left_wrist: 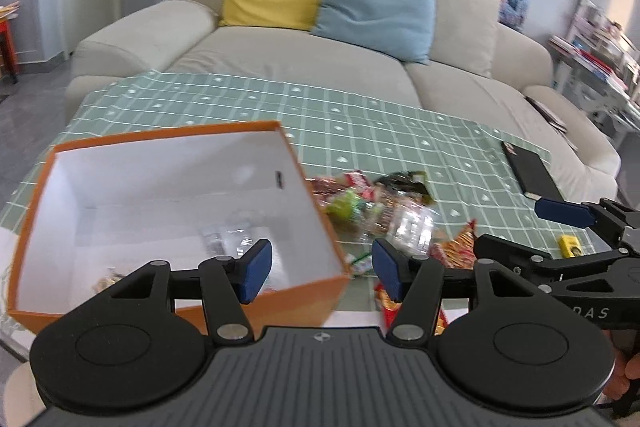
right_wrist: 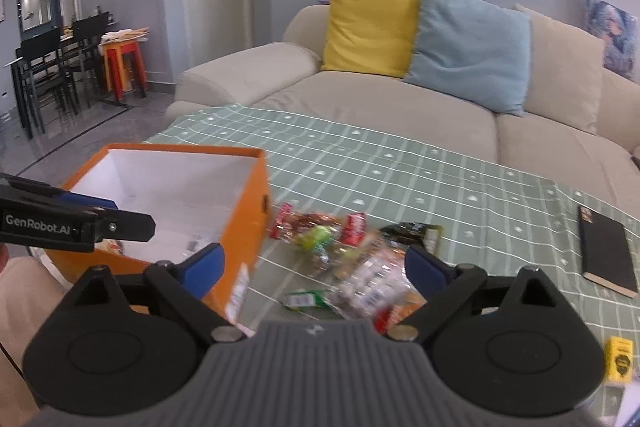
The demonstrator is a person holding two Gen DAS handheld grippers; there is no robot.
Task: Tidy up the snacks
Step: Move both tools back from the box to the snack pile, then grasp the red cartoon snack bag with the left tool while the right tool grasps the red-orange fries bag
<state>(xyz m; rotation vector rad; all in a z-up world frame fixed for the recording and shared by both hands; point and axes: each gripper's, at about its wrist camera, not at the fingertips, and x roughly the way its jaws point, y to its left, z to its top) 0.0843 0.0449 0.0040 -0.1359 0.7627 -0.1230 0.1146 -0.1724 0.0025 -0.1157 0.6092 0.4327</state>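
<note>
Clearly the sorting is only partly done. The open orange cardboard box with a white inside [left_wrist: 120, 195] sits near the left edge of the counter, on the green checked cloth [left_wrist: 360, 115], and a few wrapped items already lie on its floor, though blur hides what they are. Most of the snacks are left: a loose heap of bright plastic-wrapped snack packets [right_wrist: 352, 259] lies on the cloth just right of the box, toward the near edge, with red, green and clear wrappers mixed together.

The left tool [left_wrist: 322, 275] hangs over the box's near right corner with its blue pads apart and nothing between them. The right tool [right_wrist: 314, 269] hovers above the heap, pads spread wide and empty, so my guess is that it is about to take another packet.

A black notebook [right_wrist: 606, 251] lies near the right edge of the counter, and a small yellow carton [right_wrist: 619, 361] sits at the near right corner; whether the carton counts as a snack I cannot tell.
</note>
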